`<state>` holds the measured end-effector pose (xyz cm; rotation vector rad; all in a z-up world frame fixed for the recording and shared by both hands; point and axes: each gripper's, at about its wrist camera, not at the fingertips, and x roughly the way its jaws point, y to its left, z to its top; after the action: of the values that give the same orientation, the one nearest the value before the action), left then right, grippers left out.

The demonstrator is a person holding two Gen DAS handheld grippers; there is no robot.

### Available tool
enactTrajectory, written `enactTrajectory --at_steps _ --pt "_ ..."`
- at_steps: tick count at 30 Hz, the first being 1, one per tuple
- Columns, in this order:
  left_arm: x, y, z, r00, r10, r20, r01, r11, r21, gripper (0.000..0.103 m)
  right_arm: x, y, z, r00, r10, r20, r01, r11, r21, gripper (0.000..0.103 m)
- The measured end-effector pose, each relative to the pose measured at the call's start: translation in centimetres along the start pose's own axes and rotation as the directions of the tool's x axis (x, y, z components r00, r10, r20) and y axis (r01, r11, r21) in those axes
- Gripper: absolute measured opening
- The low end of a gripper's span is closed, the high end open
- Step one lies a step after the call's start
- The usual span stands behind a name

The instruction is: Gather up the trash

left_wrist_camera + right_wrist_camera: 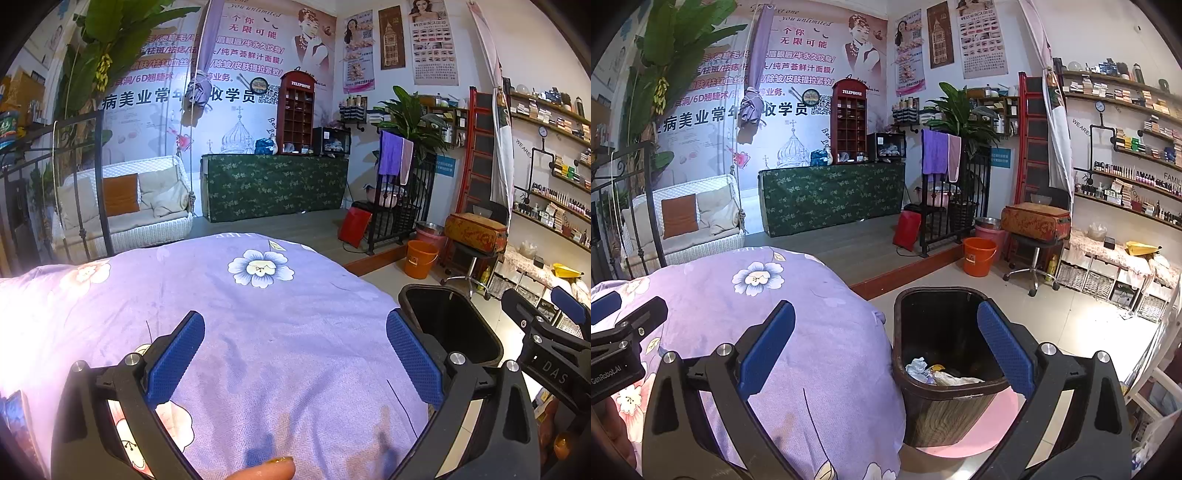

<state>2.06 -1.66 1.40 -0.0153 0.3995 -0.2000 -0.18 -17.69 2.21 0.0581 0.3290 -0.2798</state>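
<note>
A dark trash bin [945, 402] stands on the floor right of a bed with a purple flowered cover [798, 332]. Crumpled white and yellow trash [936, 373] lies at its bottom. My right gripper [886, 350] is open and empty, hovering over the bed edge and the bin's rim. My left gripper [295, 354] is open and empty above the purple cover [258, 332]. The bin [454, 328] shows at its right, with the right gripper [554, 332] beyond. The left gripper also shows at the left edge of the right wrist view [613, 332].
An orange bucket [979, 256] and a pink basin [991, 229] stand on the floor beyond the bin. A stool with a patterned case [1034, 221] is to the right. A raised step [905, 273] runs behind. A pink mat [990, 424] lies under the bin.
</note>
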Motion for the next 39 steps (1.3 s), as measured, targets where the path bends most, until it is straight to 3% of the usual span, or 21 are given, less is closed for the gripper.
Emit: enactTrajectory --at_steps 39 --pt "-0.04 0.10 -0.79 1.000 -0.015 -0.016 0.014 1.000 -0.006 0.097 0.54 -0.01 -0.89 1.000 0.003 -0.014 -0.003 1.000 0.006 0.097"
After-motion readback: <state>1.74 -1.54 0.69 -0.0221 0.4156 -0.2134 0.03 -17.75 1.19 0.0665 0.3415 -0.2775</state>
